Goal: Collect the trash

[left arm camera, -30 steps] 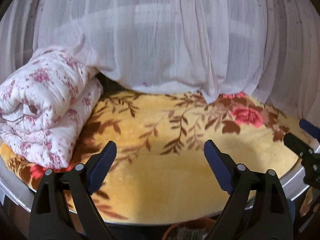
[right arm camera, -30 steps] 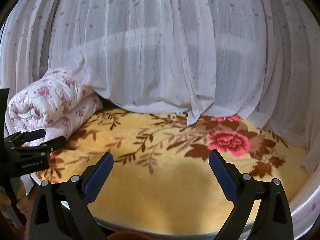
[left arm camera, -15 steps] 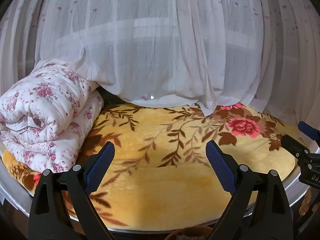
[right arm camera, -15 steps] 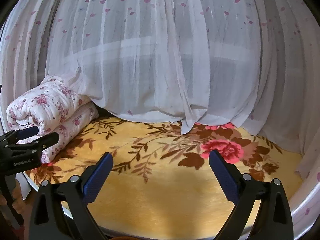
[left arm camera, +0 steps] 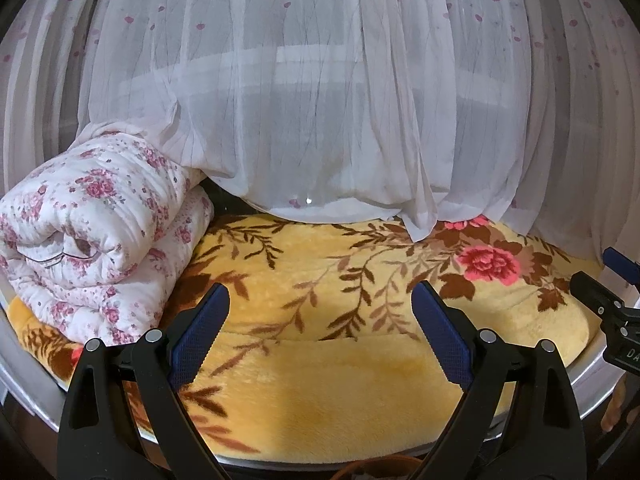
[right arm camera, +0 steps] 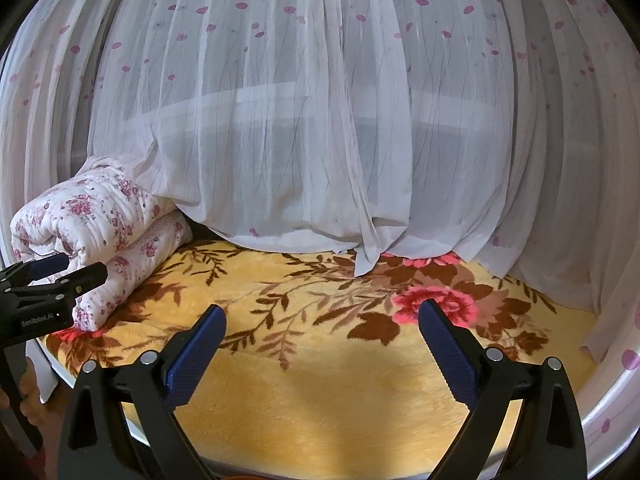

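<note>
So both the left gripper (left arm camera: 320,316) and right gripper (right arm camera: 322,338) hover wide open and empty above the yellow blanket (left arm camera: 340,380), seemingly scouting for trash.

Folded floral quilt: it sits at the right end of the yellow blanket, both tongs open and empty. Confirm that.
Not quite. The folded floral quilt sits at the left end of the yellow blanket, as the left wrist view shows; the right wrist view agrees. The rest holds: the left tongs and right tongs are both open and empty.
</note>
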A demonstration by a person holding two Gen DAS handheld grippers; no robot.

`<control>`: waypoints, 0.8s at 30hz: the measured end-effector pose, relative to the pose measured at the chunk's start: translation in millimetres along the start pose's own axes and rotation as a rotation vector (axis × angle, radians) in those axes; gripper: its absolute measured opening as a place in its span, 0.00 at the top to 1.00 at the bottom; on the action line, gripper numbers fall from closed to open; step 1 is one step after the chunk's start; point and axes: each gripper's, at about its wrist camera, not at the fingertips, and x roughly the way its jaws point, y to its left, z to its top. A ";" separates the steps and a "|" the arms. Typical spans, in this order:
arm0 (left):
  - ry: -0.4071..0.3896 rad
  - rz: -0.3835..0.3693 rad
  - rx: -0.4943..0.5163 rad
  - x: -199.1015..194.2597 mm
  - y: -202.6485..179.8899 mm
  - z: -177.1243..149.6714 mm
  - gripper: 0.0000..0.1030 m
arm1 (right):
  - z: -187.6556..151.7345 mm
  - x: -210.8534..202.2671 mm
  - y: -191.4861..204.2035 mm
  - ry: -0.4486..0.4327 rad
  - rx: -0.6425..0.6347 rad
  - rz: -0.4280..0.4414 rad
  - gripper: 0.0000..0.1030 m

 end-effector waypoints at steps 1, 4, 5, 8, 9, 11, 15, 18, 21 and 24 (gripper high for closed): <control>-0.003 0.001 0.002 -0.7 -0.3 0.3 0.13 | 0.0 -0.1 0.2 -0.001 -0.001 0.000 0.08; -0.009 0.007 0.005 -2.0 -1.3 0.8 0.13 | 0.6 -0.5 -0.5 0.000 -0.001 0.001 0.07; -0.011 0.011 0.007 -2.4 -1.5 1.0 0.13 | 0.5 -0.5 -0.4 -0.001 -0.001 0.000 0.07; -0.016 0.022 0.010 -3.6 -3.0 1.7 0.13 | 0.2 0.0 -0.5 -0.001 -0.002 0.002 0.07; -0.015 0.023 0.009 -3.4 -2.8 2.1 0.13 | 0.0 0.0 -0.3 0.000 -0.003 0.001 0.07; -0.017 0.023 0.006 -3.7 -2.1 2.1 0.13 | -0.2 -0.1 0.2 0.000 -0.003 0.002 0.07; -0.015 0.024 0.005 -4.1 -2.6 3.5 0.13 | 2.0 0.0 -2.1 0.003 -0.005 0.005 0.07; 0.004 -0.002 -0.006 -1.7 0.1 4.3 0.13 | 1.7 0.0 -1.5 0.003 -0.004 0.005 0.07; 0.001 0.012 -0.006 -0.4 1.4 4.5 0.13 | 1.2 0.4 -0.8 0.002 -0.005 0.004 0.07; 0.002 0.012 -0.005 0.4 2.0 4.8 0.13 | 1.4 0.2 -1.2 0.003 -0.003 0.003 0.07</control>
